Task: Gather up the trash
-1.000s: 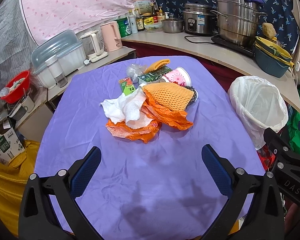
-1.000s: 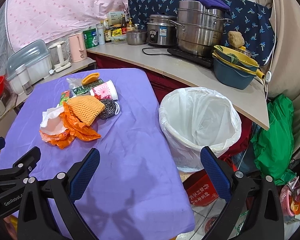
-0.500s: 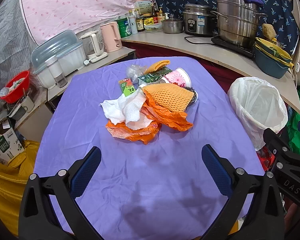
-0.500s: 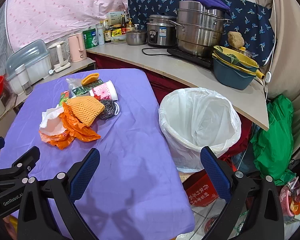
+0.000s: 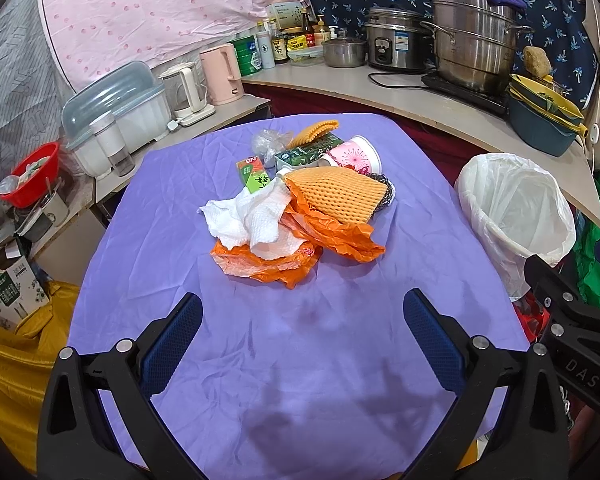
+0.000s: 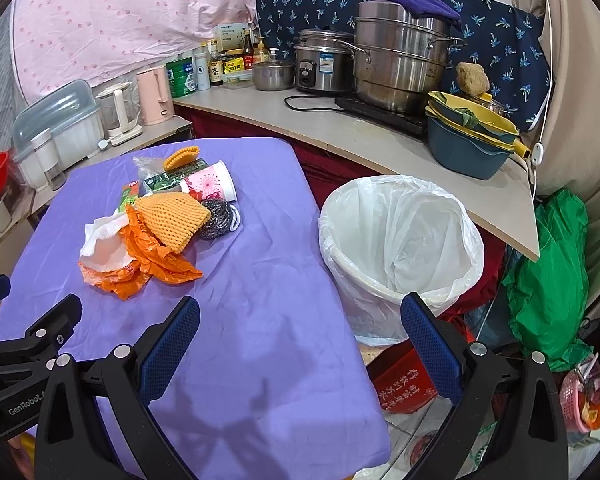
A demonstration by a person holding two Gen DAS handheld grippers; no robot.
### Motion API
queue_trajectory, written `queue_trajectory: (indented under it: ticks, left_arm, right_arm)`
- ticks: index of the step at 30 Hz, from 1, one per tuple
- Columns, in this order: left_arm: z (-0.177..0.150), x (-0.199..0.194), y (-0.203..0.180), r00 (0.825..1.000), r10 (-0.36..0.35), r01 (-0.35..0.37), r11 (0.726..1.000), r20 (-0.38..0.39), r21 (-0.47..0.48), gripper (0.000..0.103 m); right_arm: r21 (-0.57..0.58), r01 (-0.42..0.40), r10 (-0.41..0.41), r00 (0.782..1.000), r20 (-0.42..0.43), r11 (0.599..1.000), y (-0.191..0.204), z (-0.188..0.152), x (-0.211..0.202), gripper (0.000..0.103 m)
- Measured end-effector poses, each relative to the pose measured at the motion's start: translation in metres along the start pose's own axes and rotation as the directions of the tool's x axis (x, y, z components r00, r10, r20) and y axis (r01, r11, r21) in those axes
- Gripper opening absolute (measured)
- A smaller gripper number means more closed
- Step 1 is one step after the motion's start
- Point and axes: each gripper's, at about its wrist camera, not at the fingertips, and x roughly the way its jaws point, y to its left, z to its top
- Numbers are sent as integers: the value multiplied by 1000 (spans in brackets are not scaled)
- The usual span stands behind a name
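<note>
Left gripper (image 5: 302,322): jaws spread wide, nothing held, above purple tablecloth (image 5: 300,380). Right gripper (image 6: 300,322): jaws spread wide, nothing held, over the table edge. Trash heap ahead of left gripper: white paper towel (image 5: 252,220), orange plastic bag (image 5: 332,236), orange foam net (image 5: 332,192), pink paper cup (image 5: 356,156), green carton (image 5: 254,174). Steel scourer (image 6: 216,218) touching the net. White-lined bin (image 6: 400,248) ahead of right gripper, beside table.

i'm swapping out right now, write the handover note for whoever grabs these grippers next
Left gripper: open, empty, over bare purple tablecloth short of the pile.
Right gripper: open, empty, between the table edge and the white-lined trash bin.
Trash: white paper towel, orange plastic bag, orange foam net, pink paper cup, steel scourer, green cartons, all heaped mid-table.
Done: nothing binned.
Left: everything.
</note>
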Motion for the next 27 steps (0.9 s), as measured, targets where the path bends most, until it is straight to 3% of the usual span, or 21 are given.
queue_trajectory:
  ticks: [27]
  left_arm:
    - [-1, 1, -1, 1000, -3, 3, 1000, 9, 7, 96]
  right_arm:
    - [1, 10, -10, 1000, 4, 1000, -2, -4, 1, 96]
